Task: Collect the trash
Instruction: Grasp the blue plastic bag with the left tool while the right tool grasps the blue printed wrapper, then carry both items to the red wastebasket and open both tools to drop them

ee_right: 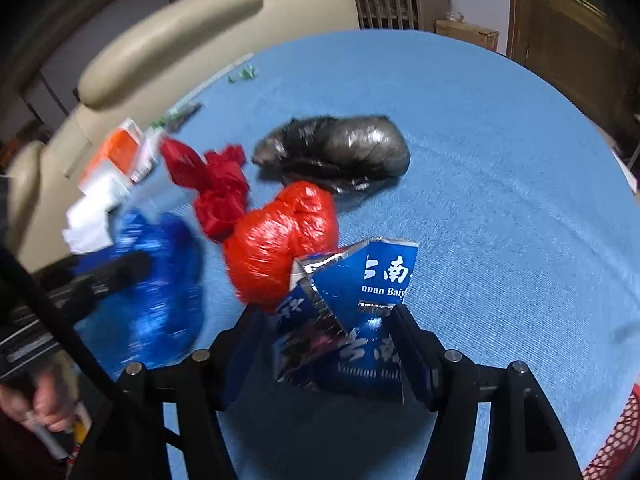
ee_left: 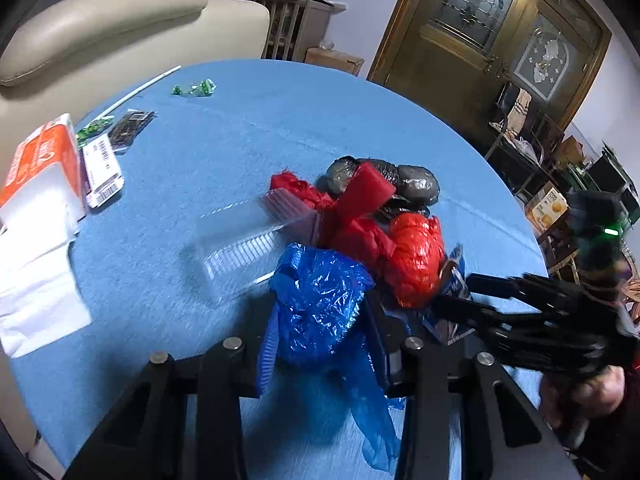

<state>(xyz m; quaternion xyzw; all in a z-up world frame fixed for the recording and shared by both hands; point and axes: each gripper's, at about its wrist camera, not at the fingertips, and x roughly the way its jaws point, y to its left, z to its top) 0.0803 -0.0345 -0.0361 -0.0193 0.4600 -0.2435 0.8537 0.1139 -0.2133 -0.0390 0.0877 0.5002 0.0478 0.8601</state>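
Left to right: left gripper (ee_left: 320,320) clenched on the crumpled blue plastic bag (ee_left: 320,300) at lower centre, gathering it as trash; red bag (ee_left: 412,256) and black bag (ee_left: 384,178) bunched mid-frame on the blue table (ee_left: 240,140); right gripper (ee_right: 328,344) straddles a torn blue foil packet (ee_right: 348,320), apparently not yet pinched, motion blur obscuring contact.

Crumpled blue bag (ee_left: 320,300), red bag (ee_right: 280,240), black bag (ee_right: 340,148), torn foil packet (ee_right: 344,320) clustered mid-table.
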